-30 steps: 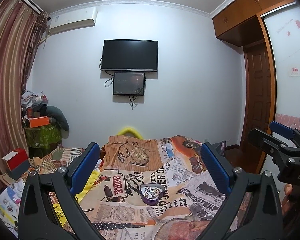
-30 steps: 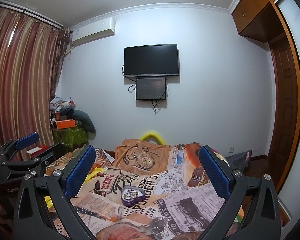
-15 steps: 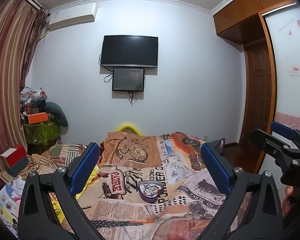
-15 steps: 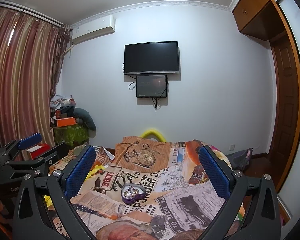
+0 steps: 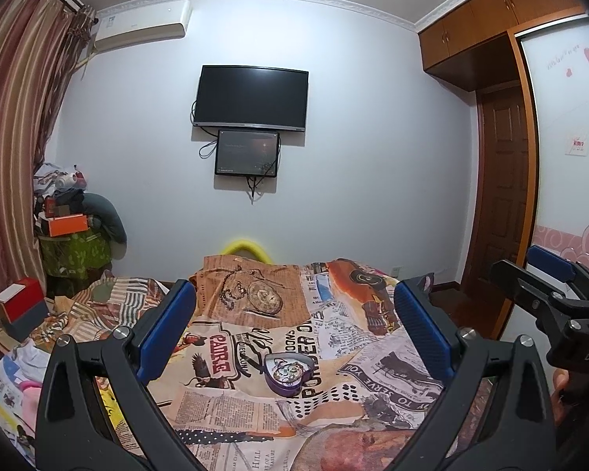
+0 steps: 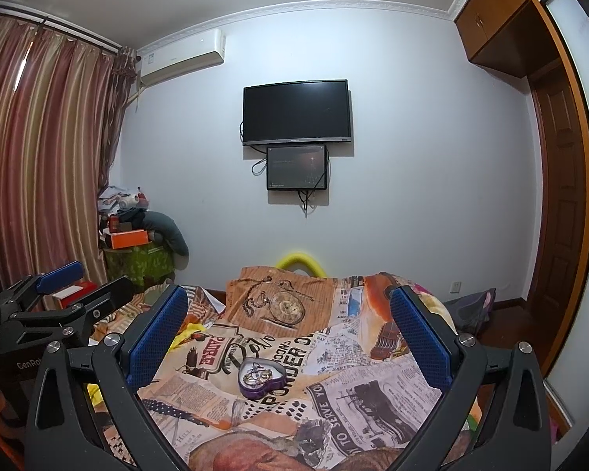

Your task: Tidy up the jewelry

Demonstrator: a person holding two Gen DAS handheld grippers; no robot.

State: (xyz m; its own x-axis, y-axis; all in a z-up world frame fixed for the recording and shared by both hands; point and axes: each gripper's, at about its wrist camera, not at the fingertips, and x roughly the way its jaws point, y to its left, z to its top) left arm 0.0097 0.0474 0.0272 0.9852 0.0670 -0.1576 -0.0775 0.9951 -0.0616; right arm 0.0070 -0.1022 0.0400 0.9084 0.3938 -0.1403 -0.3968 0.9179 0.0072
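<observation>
Both the left claw (image 5: 294, 324) and the right claw (image 6: 288, 331) are wide apart and hold nothing above the purple heart box (image 5: 288, 373) of jewelry on the bed (image 5: 373, 361)

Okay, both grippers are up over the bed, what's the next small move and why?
Probably lower the right gripper toward the purple heart-shaped box on the bedspread. Both it and the left gripper are open and empty, well short of the box, which lies uncovered with jewelry inside.
</observation>
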